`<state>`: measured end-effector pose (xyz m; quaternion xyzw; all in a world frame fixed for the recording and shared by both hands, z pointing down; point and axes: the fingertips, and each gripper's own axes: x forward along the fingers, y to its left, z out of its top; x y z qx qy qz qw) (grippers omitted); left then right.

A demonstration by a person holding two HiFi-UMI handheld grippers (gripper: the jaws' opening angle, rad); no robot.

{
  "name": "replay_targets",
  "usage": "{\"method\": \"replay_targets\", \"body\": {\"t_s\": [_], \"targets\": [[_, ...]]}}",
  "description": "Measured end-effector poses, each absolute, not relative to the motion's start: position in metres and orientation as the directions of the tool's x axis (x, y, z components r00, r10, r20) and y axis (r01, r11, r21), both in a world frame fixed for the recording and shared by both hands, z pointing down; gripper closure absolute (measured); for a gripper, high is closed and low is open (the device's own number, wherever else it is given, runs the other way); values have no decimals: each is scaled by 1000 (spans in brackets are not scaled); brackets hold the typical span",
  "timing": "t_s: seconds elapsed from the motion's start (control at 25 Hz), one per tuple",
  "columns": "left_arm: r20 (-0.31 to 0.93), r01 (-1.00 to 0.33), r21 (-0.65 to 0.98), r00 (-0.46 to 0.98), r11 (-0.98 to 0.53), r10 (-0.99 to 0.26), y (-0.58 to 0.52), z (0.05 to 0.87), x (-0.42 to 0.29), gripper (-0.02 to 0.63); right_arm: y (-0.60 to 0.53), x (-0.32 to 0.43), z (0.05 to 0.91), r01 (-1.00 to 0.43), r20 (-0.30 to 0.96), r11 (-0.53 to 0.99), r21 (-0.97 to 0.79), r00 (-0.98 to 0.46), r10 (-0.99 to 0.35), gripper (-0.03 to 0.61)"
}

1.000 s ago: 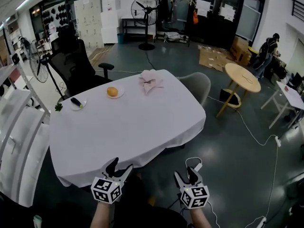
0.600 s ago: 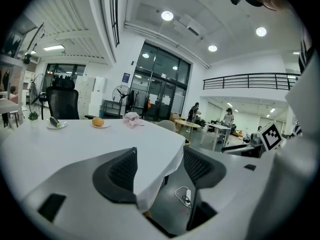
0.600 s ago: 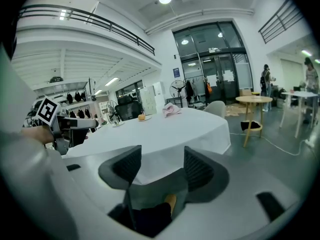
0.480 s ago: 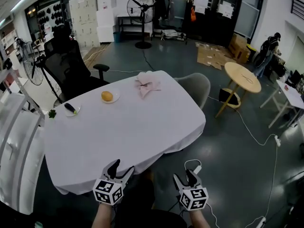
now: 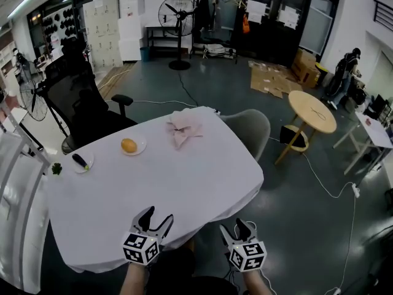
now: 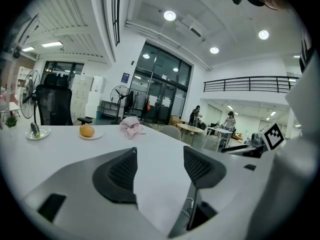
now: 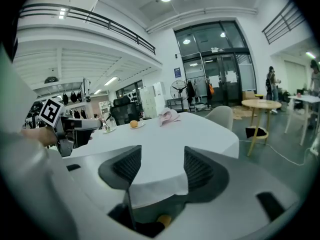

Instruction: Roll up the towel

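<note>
Left gripper (image 5: 155,214): I am holding it released; in its own view the jaws are standing apart with only the white table (image 5: 184,183) showing between them.
Right gripper (image 5: 238,227): also released, the jaws are standing apart and gripping nothing; between them its view is showing the hanging edge of the tablecloth.
Towel (image 5: 183,128): it is lying crumpled at the far side of the table, well ahead of both grippers and not touched.
Orange (image 5: 128,145): it is sitting on a small plate, ahead of the left gripper, left of the towel.
Head view only: it is showing both grippers at the table's near edge.
Left gripper view only: the right gripper's marker cube (image 6: 272,135) is appearing at its right.
Right gripper view only: the left gripper's marker cube (image 7: 50,112) is appearing at its left.
</note>
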<state>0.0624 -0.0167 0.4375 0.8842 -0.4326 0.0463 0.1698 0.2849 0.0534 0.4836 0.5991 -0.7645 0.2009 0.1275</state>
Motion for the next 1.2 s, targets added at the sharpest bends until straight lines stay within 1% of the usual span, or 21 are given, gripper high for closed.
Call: {"method": "replay_targets", "body": {"t_s": [0.36, 0.68, 1.0, 1.2], "targets": [[210, -789, 250, 611, -562, -764, -94, 422, 57, 311, -22, 294, 468, -970, 437, 215, -114, -244, -866, 314], [212, -817, 241, 572, -525, -792, -143, 416, 41, 311, -73, 285, 469, -956, 468, 272, -107, -290, -835, 314], [258, -852, 275, 511, -445, -820, -159, 449, 18, 313, -114, 276, 488, -932, 512, 351, -95, -348, -785, 314], [295, -845, 299, 524, -444, -799, -160, 465, 25, 314, -132, 277, 490, -929, 523, 359, -92, -351, -777, 318]]}}
